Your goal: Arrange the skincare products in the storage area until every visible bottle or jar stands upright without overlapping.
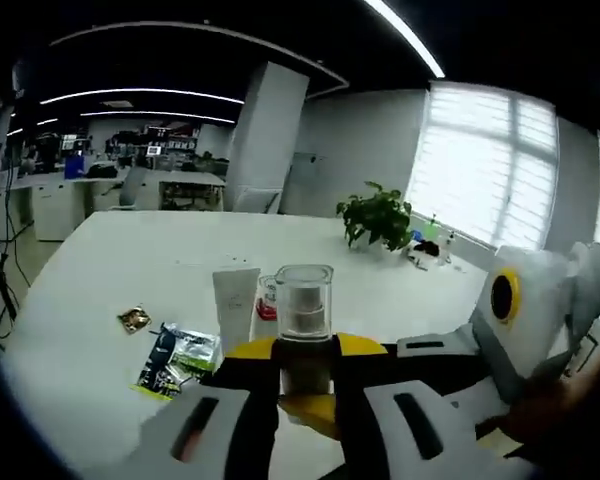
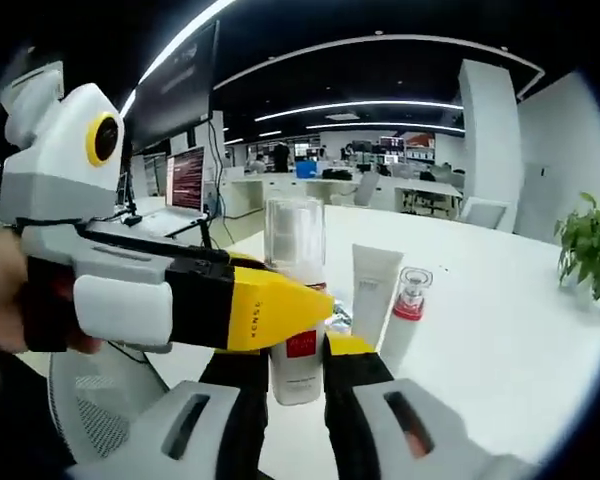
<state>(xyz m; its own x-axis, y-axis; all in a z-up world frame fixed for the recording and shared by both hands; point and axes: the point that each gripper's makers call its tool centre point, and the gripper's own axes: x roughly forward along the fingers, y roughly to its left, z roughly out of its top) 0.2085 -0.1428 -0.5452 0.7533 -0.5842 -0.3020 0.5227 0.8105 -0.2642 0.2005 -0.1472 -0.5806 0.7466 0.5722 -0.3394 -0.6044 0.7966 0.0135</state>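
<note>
We saw a broad, smooth white table point(image 1: 100, 270) carrying everything, matte and flat. On it stood a potted plant point(image 1: 378, 216) with glossy green leaves, well apart from the skincare items.

In the left gripper view, the left gripper point(image 1: 305, 385) was clenched on a cylindrical bottle point(image 1: 303, 320) with a clear, squarish plastic cap, its grey-and-black jaws with yellow tips pressing the body from both sides. The right gripper point(image 1: 420, 350) came in from the right, blocky and pale grey. In the right gripper view, the right gripper point(image 2: 298, 365) closed around the same bottle point(image 2: 296, 300), white-bodied with a red label, held upright above the table; the left gripper point(image 2: 280, 310) crossed in front of it with its yellow wedge tip.

Just behind stood a flat white squeeze tube point(image 1: 236, 308), cap down, and beside it a small clear bottle with a red band point(image 2: 408, 305). Glossy, crinkled sachets point(image 1: 180, 358) lay flat near the tube, with a smaller foil packet point(image 1: 134, 319) slightly apart.
</note>
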